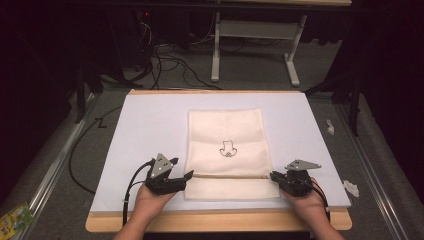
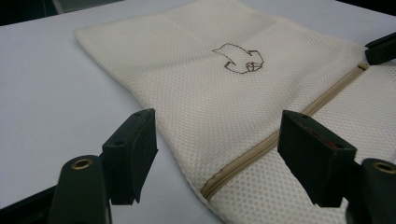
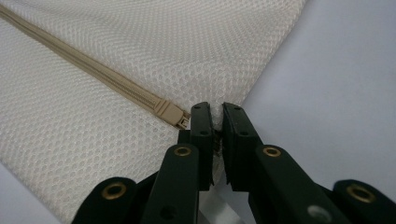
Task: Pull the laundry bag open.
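While the floor point(image 1: 60, 150) takes up the dark edges of the high view, the desk point(image 1: 150, 125) fills its middle, a pale board on a wooden base whose edge runs along the bottom. Beyond the desk, at the top of that frame, stands a white frame point(image 1: 216, 45) with cables point(image 1: 170, 62) lying on the floor beside it. A cream mesh bag point(image 1: 225, 150) lies flat at the centre of the desk, its long side running from the middle of the frame down toward the bottom edge. A tan zipper point(image 1: 227, 176) crosses the bag from side to side near its lower end, and a small dark outline drawing point(image 1: 228, 148) sits above the zipper, at mid-bag.

At the lower left of the high view, the left gripper point(image 1: 181, 179) rests on the desk just beside the bag's left edge, at the zipper's end. In the left gripper view its jaws stand spread wide, one over the bare desk and one over the mesh, with the zipper's end point(image 2: 210, 186) between them and nothing pinched.

At the lower right of the high view, the right gripper point(image 1: 274, 176) sits at the bag's right edge, level with the zipper. In the right gripper view the right gripper point(image 3: 215, 121) has its jaws pressed together on a fold of mesh at the bag's edge, just beside the zipper's tan end stop point(image 3: 173, 114).

Two scraps of white paper point(image 1: 330, 126) lie at the right of the high view.
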Demonstrator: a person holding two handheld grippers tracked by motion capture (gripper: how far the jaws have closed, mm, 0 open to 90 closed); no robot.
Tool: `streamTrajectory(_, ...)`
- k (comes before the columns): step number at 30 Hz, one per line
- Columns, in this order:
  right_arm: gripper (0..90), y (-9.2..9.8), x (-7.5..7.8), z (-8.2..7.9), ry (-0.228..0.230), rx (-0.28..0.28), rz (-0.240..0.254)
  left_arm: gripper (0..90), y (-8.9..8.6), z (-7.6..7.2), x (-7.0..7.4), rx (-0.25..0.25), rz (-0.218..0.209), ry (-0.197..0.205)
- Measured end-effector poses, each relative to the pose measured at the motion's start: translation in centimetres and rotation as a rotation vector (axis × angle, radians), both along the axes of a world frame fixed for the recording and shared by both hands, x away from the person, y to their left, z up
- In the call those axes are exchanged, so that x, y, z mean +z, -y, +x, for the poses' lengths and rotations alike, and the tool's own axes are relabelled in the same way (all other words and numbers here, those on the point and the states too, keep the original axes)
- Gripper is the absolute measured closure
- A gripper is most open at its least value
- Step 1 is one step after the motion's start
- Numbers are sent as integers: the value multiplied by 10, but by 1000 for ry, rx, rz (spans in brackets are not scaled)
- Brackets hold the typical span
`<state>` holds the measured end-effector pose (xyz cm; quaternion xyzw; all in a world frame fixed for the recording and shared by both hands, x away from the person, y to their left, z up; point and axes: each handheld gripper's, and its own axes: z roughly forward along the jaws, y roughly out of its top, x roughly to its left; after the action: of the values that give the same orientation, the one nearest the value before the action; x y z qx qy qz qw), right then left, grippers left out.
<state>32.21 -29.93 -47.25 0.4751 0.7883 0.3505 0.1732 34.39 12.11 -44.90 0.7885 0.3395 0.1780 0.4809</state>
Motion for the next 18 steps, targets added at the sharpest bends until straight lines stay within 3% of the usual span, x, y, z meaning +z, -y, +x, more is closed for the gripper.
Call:
streamTrajectory(3,848,1,3,-1,4,-3,22,289,1,-4,3,-9,6,20)
streamTrajectory(6,850,2,10,-3,42,1,42,292,2,-8,7,-12,-3,47)
streamTrajectory(10,851,3,21,-6,102,14,66,309,3,-9,8,-28,-8,-7)
streamTrajectory(14,851,3,28,-8,147,26,91,317,14,-13,5,-59,-6,-14)
streamTrajectory(18,851,2,31,-9,166,39,83,323,34,-15,2,-98,-44,-33)
